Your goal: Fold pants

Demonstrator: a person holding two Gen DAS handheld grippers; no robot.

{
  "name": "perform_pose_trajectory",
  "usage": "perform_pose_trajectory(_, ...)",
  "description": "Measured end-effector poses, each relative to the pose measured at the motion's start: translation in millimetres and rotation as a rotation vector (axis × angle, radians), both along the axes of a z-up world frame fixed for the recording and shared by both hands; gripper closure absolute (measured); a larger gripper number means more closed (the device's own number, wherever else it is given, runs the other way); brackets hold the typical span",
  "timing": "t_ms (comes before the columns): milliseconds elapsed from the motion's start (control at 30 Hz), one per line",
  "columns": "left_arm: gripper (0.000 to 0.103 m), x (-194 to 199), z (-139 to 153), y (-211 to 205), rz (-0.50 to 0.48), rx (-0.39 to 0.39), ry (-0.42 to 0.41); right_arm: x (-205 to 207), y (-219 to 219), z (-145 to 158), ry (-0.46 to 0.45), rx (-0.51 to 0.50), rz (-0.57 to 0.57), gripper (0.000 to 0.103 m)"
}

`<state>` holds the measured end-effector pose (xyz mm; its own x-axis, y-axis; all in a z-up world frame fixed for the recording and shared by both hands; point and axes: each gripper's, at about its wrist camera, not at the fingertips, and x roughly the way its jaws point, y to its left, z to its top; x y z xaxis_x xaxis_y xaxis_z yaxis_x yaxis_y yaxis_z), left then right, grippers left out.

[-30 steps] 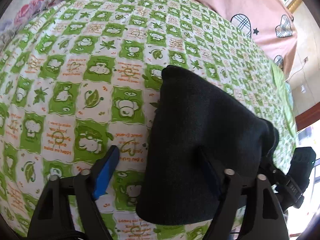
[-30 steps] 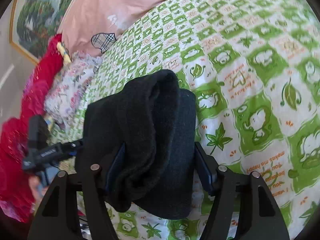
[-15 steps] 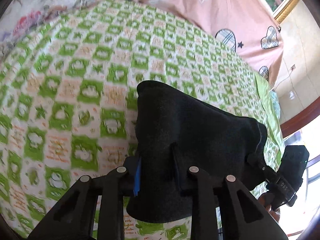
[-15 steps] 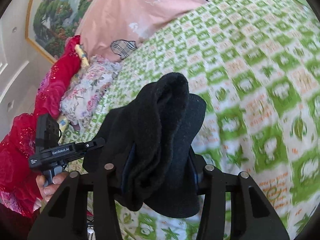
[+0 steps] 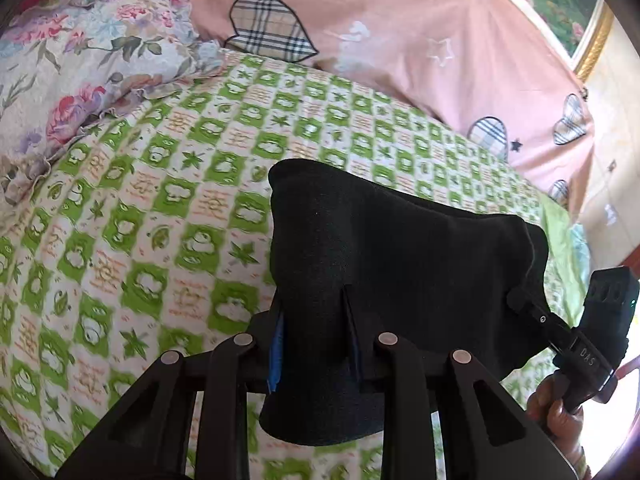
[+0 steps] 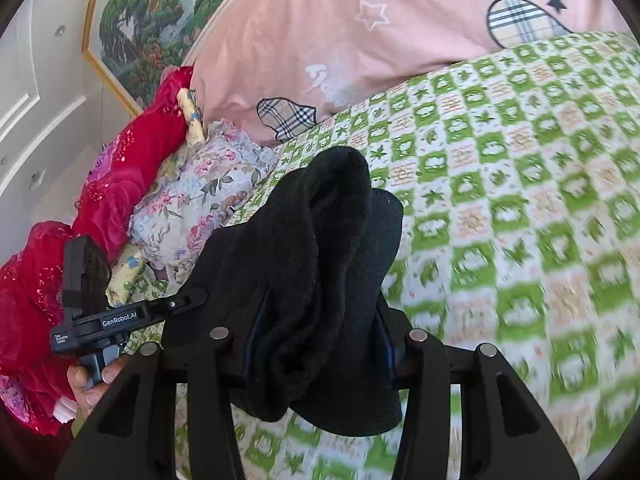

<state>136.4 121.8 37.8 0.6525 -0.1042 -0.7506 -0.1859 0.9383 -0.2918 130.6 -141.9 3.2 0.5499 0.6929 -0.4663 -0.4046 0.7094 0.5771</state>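
black fleece, the pants (image 5: pixel 400 264), hangs bunched between our two grippers above the bed (image 5: pixel 168 216), clear of the green-checked sheet as far as we can judge. our left gripper (image 5: pixel 316 344) has its fingers (image 5: pixel 276 340) closed on one edge of the cloth, the blue pad just showing beside the fabric; our right gripper (image 6: pixel 320 336) has its fingers (image 6: pixel 384 340) clamped on a thicker, rolled wad of the same garment. in the left view the right gripper's body sits at the far end of the cloth, low on the right, with a hand (image 5: pixel 560 412) under it; in the right view the left one appears low on the left, gripped by the other hand (image 6: pixel 92 380). so the long axis of the pants runs from one gripper to the other, side to side across us, and the loose part droops below both grips. neither hand is nearer: each already owns an end. we judge the coming move turns on keeping that span taut and level while we lower it onto the open sheet ahead of the fingers, short of the pink pillow (image 5: pixel 400 48) and away from the floral bedding (image 6: pixel 200 208).
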Motion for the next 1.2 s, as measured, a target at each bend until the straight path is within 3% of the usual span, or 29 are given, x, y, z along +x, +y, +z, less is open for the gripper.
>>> perform_pose_trajectory(333,0.076,12,-36,10,0.012,0.008,0.070,25,15,-34,0.095,-0.069,0.030,0.053)
perform_pose_trajectory(533,0.054,9,-39,11,0.018,0.021,0.086,26,0,-44,0.112,-0.075,-0.007,0.041)
perform_pose_trajectory(600,0.046,7,-39,12,0.023,0.025,0.090,25,-8,-45,0.112,-0.064,-0.025,0.037)
perform_pose_trajectory(767,0.045,-3,-36,14,0.035,0.029,0.087,18,-18,-42,0.113,-0.056,-0.054,0.037)
perform_pose_trajectory(900,0.033,-13,-32,11,0.037,0.048,0.078,10,-18,-35,0.098,-0.063,-0.067,0.036)
perform_pose_trajectory(1200,0.029,-37,-31,3,0.038,0.060,0.068,-13,-7,-19,0.039,-0.121,-0.050,0.024)
